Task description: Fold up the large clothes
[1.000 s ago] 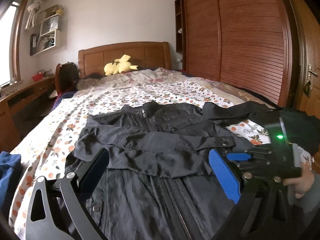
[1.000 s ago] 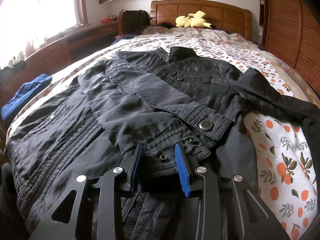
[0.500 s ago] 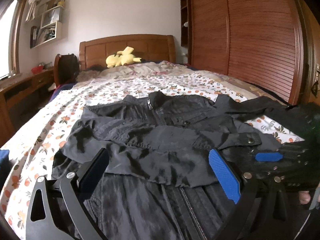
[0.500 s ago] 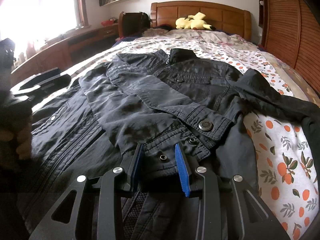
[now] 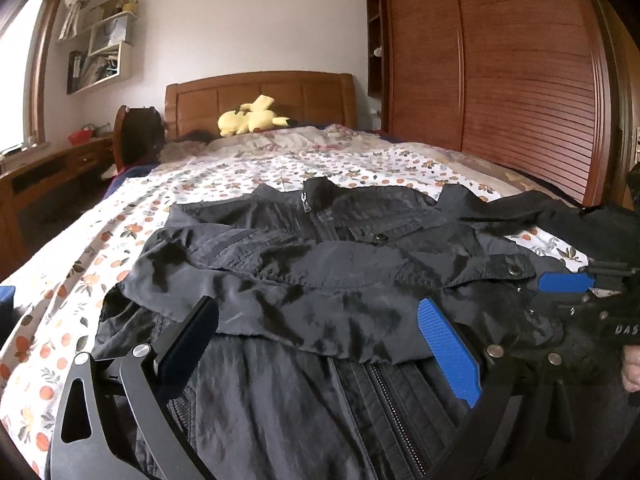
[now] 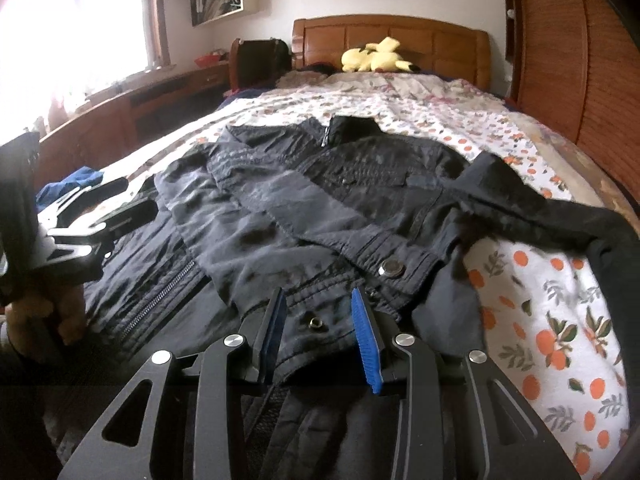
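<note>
Black jacket (image 6: pixel 320 216) lies spread on the floral bedsheet (image 6: pixel 540 320), mid-frame, one sleeve folded across its front. Right gripper (image 6: pixel 318 334) grasps the snap-studded cuff; left gripper (image 5: pixel 320 340) is released, empty, above crinkled matte fabric. Judgement: sleeve-fold step; next, release and fold the outstretched right-side sleeve.
</note>
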`<state>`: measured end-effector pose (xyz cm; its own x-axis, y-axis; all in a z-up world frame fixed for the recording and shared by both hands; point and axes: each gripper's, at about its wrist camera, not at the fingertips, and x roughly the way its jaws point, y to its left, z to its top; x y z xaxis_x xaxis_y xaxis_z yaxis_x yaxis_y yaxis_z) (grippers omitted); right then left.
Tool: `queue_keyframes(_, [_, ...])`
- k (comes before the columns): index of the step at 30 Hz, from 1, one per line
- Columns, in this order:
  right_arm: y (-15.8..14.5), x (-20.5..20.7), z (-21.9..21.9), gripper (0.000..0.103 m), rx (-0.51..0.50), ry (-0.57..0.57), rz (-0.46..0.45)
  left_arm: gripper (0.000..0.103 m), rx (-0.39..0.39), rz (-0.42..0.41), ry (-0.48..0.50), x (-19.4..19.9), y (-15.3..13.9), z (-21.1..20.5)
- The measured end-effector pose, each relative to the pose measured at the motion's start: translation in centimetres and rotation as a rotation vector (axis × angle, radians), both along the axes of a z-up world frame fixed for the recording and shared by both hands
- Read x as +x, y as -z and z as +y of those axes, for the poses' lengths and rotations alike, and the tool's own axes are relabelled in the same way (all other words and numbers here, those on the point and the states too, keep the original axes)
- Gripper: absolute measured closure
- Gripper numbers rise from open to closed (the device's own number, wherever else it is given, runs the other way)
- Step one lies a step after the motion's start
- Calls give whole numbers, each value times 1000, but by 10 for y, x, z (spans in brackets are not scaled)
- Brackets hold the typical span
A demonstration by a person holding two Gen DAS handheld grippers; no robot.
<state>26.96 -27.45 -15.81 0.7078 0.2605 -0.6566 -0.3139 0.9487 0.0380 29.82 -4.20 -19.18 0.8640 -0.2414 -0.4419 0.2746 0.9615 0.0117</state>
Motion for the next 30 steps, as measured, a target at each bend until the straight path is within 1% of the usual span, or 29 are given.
queue_keyframes(2, [-8,-1,-4,64,-1,11,-21,3,-7,-3,-1,-1,-1,1])
queue_keyframes(7, [-32,3,-21,64,-7,62,-70,3,-9,-13,-1,-3,-2,2])
queue_keyframes(10, [-41,12,-31,64,-45,80,-84,3,-11,-25,-1,-5,-3,2])
queue_keyframes(16, [-49,37,-60,64,-103,151,-69,3,-7,-37,4,-7,-5,0])
queue_keyframes(19, [-48,52,-73,64,-113,185,-57,3,-6,-39,10,-8,-6,-1])
queue_keyframes(23, [-39,81,-95,62,-100,252,-17,3,-4,-46,17,-9,-6,-3])
queue_keyframes(26, [-28,101,-111,53,-88,306,17,3,-4,-47,20,-10,-6,-4])
queue_keyframes(28, [-18,114,-121,52,-68,343,45,3,-4,-46,21,-10,-6,-4])
queue_keyframes(29, [-14,119,-126,49,-54,356,57,3,-4,-46,21,-10,-6,-4])
queue_keyframes(30, [-9,125,-132,43,-40,377,71,3,-5,-46,21,-9,-6,-4])
